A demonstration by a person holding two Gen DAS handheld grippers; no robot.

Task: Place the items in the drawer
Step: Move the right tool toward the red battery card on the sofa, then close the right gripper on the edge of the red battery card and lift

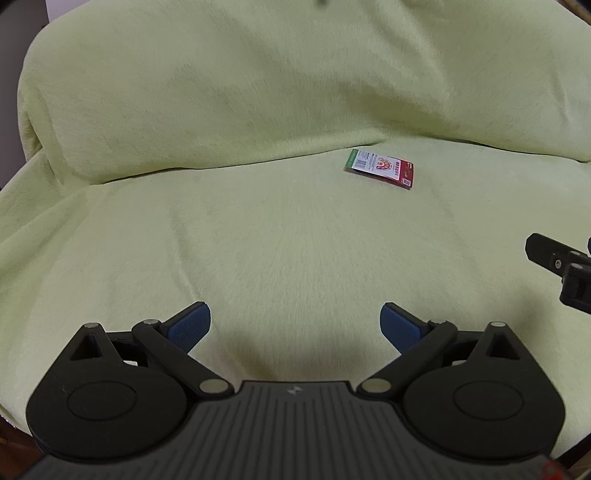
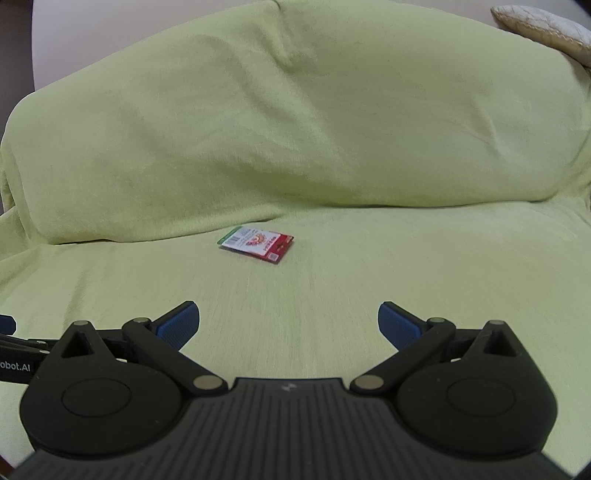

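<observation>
A small flat packet (image 1: pixel 381 168), red, white and green with a barcode, lies on the seat of a sofa draped in a light green cover (image 1: pixel 258 240). In the right wrist view the same packet (image 2: pixel 257 244) lies ahead and slightly left of centre. My left gripper (image 1: pixel 295 325) is open with nothing between its blue pads; the packet is far ahead and to its right. My right gripper (image 2: pixel 288 321) is open too and empty, well short of the packet. No drawer is in view.
The sofa's covered backrest (image 2: pixel 295 129) rises right behind the packet. A beige cushion (image 2: pixel 546 29) rests on top at the far right. The right gripper's black body (image 1: pixel 561 269) shows at the left wrist view's right edge, the left gripper's body (image 2: pixel 14 354) at the other view's left edge.
</observation>
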